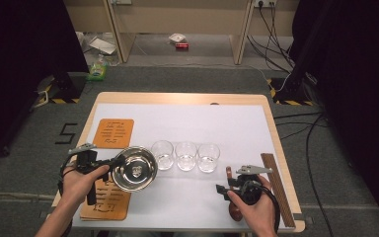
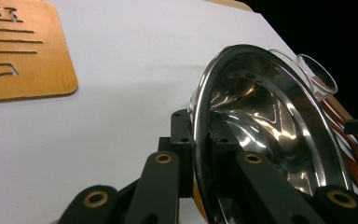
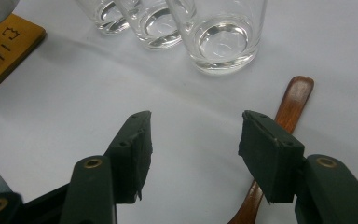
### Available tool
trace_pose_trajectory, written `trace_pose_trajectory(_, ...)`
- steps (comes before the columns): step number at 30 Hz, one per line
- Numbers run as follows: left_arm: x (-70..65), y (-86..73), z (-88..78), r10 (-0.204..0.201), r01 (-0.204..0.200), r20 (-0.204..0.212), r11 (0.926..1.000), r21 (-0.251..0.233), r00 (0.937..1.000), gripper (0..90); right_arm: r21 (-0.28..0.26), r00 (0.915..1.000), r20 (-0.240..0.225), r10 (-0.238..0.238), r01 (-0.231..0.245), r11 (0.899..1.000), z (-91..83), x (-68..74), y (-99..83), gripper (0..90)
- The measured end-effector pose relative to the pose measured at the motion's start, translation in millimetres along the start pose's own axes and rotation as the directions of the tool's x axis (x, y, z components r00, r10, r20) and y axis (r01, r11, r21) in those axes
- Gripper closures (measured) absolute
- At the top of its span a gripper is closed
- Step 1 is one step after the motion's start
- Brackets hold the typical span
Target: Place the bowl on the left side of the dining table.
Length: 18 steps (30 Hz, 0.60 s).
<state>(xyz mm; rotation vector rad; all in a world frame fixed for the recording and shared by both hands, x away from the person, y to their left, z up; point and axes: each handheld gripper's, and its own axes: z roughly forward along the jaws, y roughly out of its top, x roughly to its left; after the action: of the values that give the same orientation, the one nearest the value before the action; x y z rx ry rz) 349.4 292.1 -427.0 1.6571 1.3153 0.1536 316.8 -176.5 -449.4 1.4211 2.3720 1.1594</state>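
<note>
Steel bowl (image 1: 134, 169) is being held off the table at the near left, tilted so its polished inside is facing up and slightly toward the camera in the high view; it is hanging above the near wooden board (image 1: 106, 198) and just left of the row of three empty glasses (image 1: 186, 156). The left gripper (image 1: 109, 162) is gripping it by the rim: in the left gripper view the fingers (image 2: 182, 140) are sitting pinched on either side of the thin rim of the bowl (image 2: 265, 121), one pad outside, one inside, nearly closed. The left hand (image 1: 81, 181) is wrapping the gripper body from below, forearm coming in from the bottom left, gripper pointing rightward and roughly level. The right gripper (image 1: 221, 190) is resting low at the near right, with the right hand (image 1: 252, 203) curled around it and the jaws pointing left toward the table centre. In the right gripper view its fingers (image 3: 134, 148) are standing wide apart with nothing between them, only white table cover (image 3: 51, 107); a wooden spoon (image 3: 286, 116) is lying just beside the right-hand pad. A second wooden board (image 1: 113, 132) is lying farther back on the left, and a slatted wooden strip (image 1: 278, 187) is lying along the right edge of the table (image 1: 177, 97).
</note>
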Motion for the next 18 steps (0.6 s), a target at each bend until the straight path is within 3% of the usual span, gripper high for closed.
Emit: trace_pose_trajectory(18,20.1,15.6,2.9,-0.028,0.027,-0.047,0.9991,-0.032,0.9985,83.1,-0.003,1.0000,0.002,-0.003,0.003,1.000,-0.8,0.6,0.2,44.0)
